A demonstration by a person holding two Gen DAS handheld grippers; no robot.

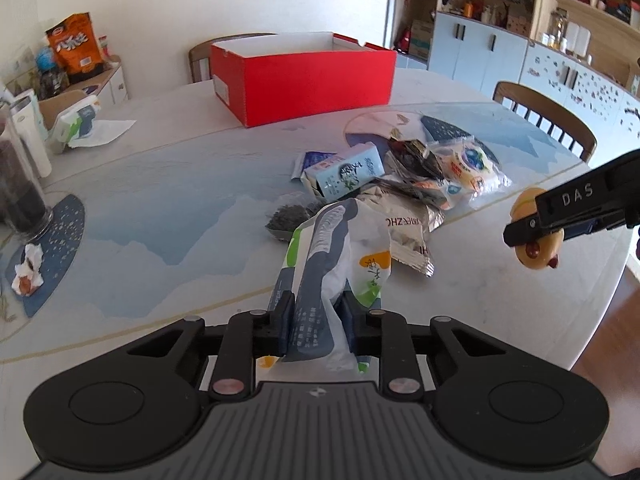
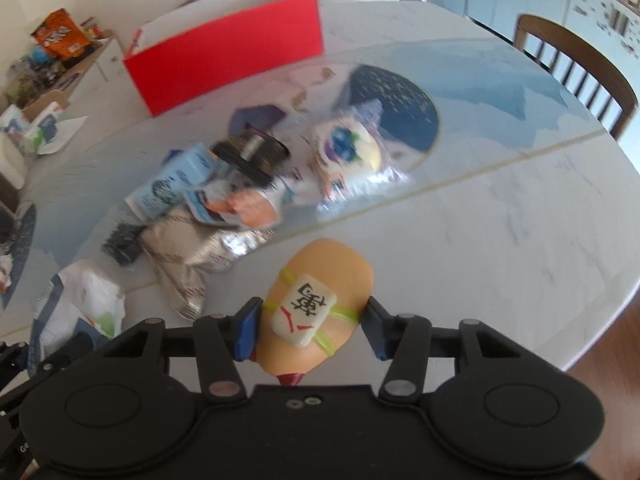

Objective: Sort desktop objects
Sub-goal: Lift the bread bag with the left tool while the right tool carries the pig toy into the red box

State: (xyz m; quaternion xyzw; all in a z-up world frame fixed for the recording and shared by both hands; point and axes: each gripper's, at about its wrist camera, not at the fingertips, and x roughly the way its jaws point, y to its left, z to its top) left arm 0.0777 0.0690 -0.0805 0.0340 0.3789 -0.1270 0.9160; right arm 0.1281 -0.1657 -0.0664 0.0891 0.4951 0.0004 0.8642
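Observation:
My left gripper (image 1: 318,314) is shut on a crumpled white, grey and green plastic packet (image 1: 340,248), held up over the table. My right gripper (image 2: 312,322) is shut on a tan toy (image 2: 320,276) with a mahjong tile strapped to it; the left wrist view has this toy (image 1: 538,258) at the far right, above the table. Beyond both lies a pile of wrappers: a light blue carton (image 1: 344,172), a silver foil bag (image 1: 404,232), a blueberry snack packet (image 1: 468,164). An open red box (image 1: 304,80) stands at the back of the table.
The round marble table (image 1: 160,184) carries a dark jar (image 1: 20,192) and a crumpled tissue (image 1: 28,272) on a blue placemat at the left, plus a tissue pack (image 1: 76,124). A wooden chair (image 1: 548,116) stands at the right edge, another behind the box.

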